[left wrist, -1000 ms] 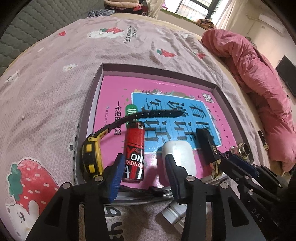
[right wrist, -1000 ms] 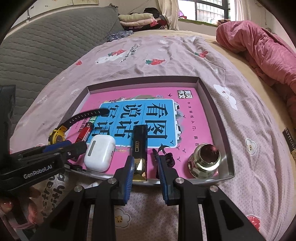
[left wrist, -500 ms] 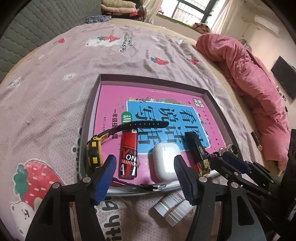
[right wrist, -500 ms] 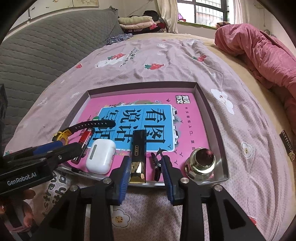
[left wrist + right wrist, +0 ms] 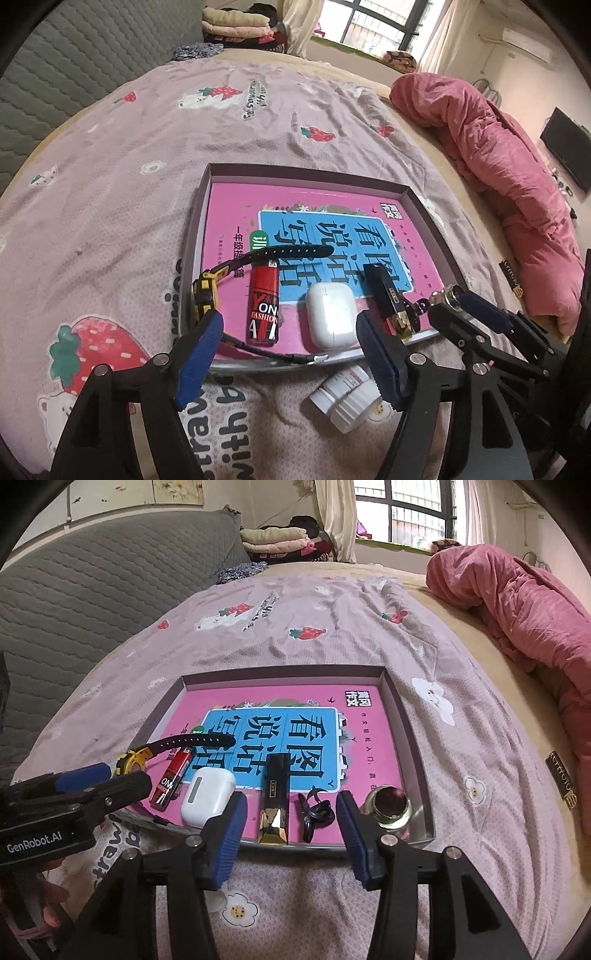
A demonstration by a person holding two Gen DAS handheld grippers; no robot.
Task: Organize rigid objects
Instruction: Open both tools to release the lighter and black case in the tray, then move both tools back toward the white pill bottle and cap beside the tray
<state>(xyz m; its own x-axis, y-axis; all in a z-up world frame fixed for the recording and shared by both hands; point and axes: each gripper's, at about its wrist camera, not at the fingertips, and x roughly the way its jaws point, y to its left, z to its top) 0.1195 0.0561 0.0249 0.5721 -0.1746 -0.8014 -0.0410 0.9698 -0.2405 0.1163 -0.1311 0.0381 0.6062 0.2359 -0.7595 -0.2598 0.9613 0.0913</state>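
A shallow tray (image 5: 202, 206) (image 5: 409, 738) with a pink book in it lies on the bed. In it, left to right, lie a yellow watch (image 5: 205, 291) (image 5: 133, 758), a red lighter (image 5: 263, 306) (image 5: 173, 777), a white earbud case (image 5: 329, 312) (image 5: 207, 795), a black and gold bar (image 5: 388, 295) (image 5: 275, 797), a black clip (image 5: 314, 814) and a glass jar (image 5: 388, 808). A white pill bottle (image 5: 345, 397) lies on the bedsheet before the tray. My left gripper (image 5: 286, 360) is open and empty above the tray's near edge. My right gripper (image 5: 290, 834) is open and empty, just before the bar.
A pink quilt (image 5: 509, 177) (image 5: 524, 605) is bunched along the bed's right side. A grey padded headboard (image 5: 92, 583) stands at the left. Folded clothes (image 5: 280, 541) lie at the far end by the window.
Both grippers have drawn back and up from the tray, and both have opened wider. The right gripper has let go of the black and gold bar, which lies in the tray.
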